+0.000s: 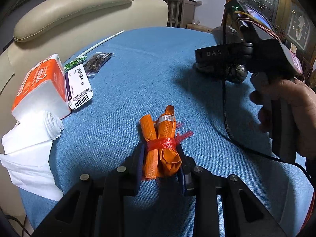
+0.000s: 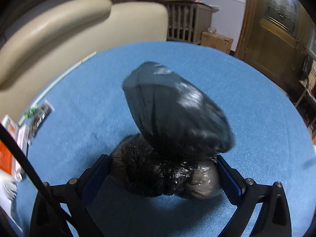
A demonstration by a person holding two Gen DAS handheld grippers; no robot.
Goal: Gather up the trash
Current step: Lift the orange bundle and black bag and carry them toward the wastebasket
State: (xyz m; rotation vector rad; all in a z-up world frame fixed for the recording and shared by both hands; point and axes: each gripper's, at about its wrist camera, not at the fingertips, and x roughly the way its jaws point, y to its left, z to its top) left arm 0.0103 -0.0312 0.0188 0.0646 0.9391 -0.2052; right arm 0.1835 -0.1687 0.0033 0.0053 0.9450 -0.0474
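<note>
**Trash: both grippers loaded over the blue tablecloth**

Trash in hand: left gripper (image 1: 160, 154) is pinched on an orange wrapper bundle (image 1: 161, 144), crumpled and tied with red plastic strip, held just above the blue tablecloth (image 1: 138, 63). Right gripper (image 2: 164, 174) is clamped on the gathered neck of a black trash bag (image 2: 173, 106); the glossy, thin bag body bulges forward.

Risks, judged: slick film could slip from the pads; the bag's mouth looks bunched shut, so the bundle may not go in. The tissue pack (image 1: 39, 85) sits near the edge.

Your left gripper (image 1: 160, 154) is clamped on the orange bundle (image 1: 161, 144); your right gripper (image 2: 164, 174) (angled downward) squeezes the black bag (image 2: 173, 118).
</note>
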